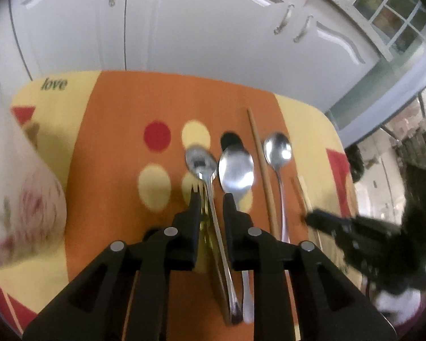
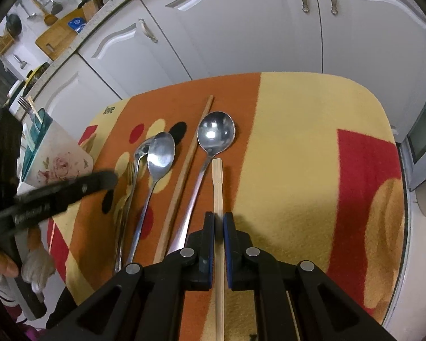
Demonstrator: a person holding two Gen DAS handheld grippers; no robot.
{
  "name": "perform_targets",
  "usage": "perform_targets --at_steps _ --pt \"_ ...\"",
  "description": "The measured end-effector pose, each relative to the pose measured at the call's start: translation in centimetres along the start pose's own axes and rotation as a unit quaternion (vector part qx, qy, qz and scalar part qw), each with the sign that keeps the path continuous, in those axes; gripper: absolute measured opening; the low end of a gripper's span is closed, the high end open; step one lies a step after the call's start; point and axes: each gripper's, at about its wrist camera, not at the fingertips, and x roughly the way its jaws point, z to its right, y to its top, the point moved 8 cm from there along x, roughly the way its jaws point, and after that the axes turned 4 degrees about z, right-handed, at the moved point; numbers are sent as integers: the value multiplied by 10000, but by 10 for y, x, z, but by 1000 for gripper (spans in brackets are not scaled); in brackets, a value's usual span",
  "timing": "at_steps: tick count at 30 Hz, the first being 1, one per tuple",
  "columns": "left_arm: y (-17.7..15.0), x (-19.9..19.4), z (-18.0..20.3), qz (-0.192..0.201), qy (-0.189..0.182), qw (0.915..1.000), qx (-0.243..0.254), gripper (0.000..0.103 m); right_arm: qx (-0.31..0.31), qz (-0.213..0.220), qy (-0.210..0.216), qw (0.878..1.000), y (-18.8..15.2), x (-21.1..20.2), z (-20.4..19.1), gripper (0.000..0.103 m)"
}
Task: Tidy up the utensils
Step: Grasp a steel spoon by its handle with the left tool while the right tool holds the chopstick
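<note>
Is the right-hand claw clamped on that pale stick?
Shut on it: the right gripper has both pads pressed against the pale chopstick.

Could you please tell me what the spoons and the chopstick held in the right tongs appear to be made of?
The spoons look like polished metal, probably stainless steel: their bowls mirror bright highlights. The chopstick in the right tongs seems pale bamboo or wood, matte, with a faint lengthwise grain; which of the two, I cannot tell.

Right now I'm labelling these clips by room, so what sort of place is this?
Most likely a home kitchen: white cabinet doors under a speckled countertop, a wooden cutting board leaning behind it, and spoons laid on a patterned mat.
</note>
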Motion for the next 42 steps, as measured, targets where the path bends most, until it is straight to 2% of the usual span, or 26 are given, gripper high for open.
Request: perform_targets --at_steps 3,7,14,17,22,25,28,32,36,42 --pt "8 15 0 -126 70 9999 -23 14 20 -6 -34 10000 0 -1 5 6" --pt "10 30 6 -291 210 9992 194 14 58 -75 6 10000 0 1 7 6" --pt "4 37 14 -634 174 9958 634 14 -64 -124 -26 9999 5 7 3 6" --pt "6 39 12 -702 154 9959 544 14 -18 -127 -13 9999 8 9 5 6" --pt "8 41 14 -688 122 9963 505 14 -104 -176 -57 9998 16 16 1 6" --pt "6 38 15 -620 11 9969 487 4 -306 -206 -76 9993 20 22 -4 6" --pt "5 28 13 -475 -148 9982 343 1 -414 -178 -40 9990 20 20 -7 6" --pt "6 4 11 -186 -332 9990 222 1 -442 65 113 9989 22 1 -15 5" --pt "8 -11 9 10 -366 9990 259 1 -513 279 202 9981 23 -19 -21 5" --pt "0 -1 -1 -222 -167 9995 167 3 -455 242 91 9986 16 -21 -19 5"
